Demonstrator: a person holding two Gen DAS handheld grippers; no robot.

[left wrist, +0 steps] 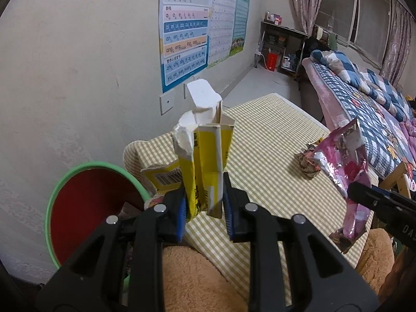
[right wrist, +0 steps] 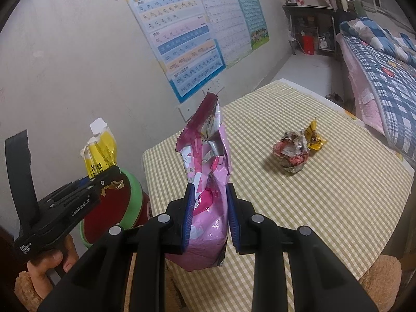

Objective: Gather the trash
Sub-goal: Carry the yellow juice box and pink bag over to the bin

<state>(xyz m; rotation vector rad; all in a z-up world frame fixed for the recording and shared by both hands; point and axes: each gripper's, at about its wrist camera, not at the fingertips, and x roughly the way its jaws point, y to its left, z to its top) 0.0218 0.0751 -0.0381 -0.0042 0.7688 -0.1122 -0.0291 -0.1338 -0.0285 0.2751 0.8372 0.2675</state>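
The left gripper (left wrist: 204, 202) had its jaws closed almost together on the lower end of a torn yellow carton (left wrist: 205, 161), which stood upright between the blue pads. The carton was flattened card, ripped open at the top where white inner flaps stuck up; it looked light and fairly stiff, though creased enough to fold if squeezed harder. A pinch low on the doubled card seemed a sound hold.

Just left of that gripper and lower down sat the waste bin (left wrist: 56, 195), red inside with a green rim, against the wall beside the table. The carton was near the bin's mouth but not yet over it.

The right gripper (right wrist: 209, 218) was clamped in the same narrow way on a pink foil snack bag (right wrist: 208, 171), held upright over the near edge of the table (right wrist: 325, 208), which wore a green-and-white checked cloth. The bag looked empty, thin and crinkly, with a slick surface that I judged could slide out of a loose grip; holding it across the gathered middle, as here, bunched the film and probably helped.

Farther out on the cloth, well apart from both grippers, lay a crumpled wrapper ball (right wrist: 292, 158) touching a small yellow wrapper (right wrist: 315, 140). Both seemed featherlight and springy, best pinched across the bulk of the crumple. Posters hung on the wall behind.
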